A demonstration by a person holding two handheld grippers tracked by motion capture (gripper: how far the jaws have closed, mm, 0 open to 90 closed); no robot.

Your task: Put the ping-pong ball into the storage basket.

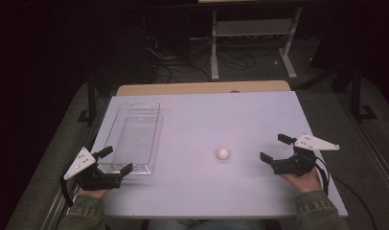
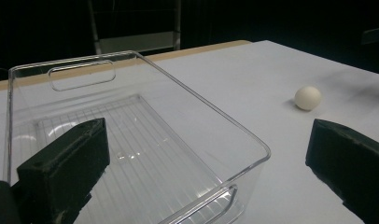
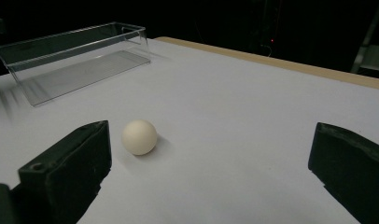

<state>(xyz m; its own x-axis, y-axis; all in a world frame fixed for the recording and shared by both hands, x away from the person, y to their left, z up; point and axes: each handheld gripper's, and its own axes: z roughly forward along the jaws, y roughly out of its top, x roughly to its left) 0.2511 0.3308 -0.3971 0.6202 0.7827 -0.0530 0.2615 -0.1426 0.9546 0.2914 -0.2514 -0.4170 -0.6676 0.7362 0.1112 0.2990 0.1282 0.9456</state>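
A small white ball (image 1: 223, 153) lies on the white table (image 1: 207, 120), right of centre. A clear plastic bin (image 1: 132, 136) stands at the left, with nothing inside it. My left gripper (image 1: 116, 160) is open at the bin's near end, one jaw on each side of its near corner. In the left gripper view the bin (image 2: 131, 140) is close in front and the ball (image 2: 308, 98) sits off to the right. My right gripper (image 1: 275, 148) is open, a short way right of the ball. The right gripper view has the ball (image 3: 139, 136) just ahead of its left jaw, not between the pads.
A wooden strip (image 1: 202, 88) runs along the table's far edge. Beyond it stand a metal frame (image 1: 252, 38) and cables on a dark floor. Bare table lies between bin and ball.
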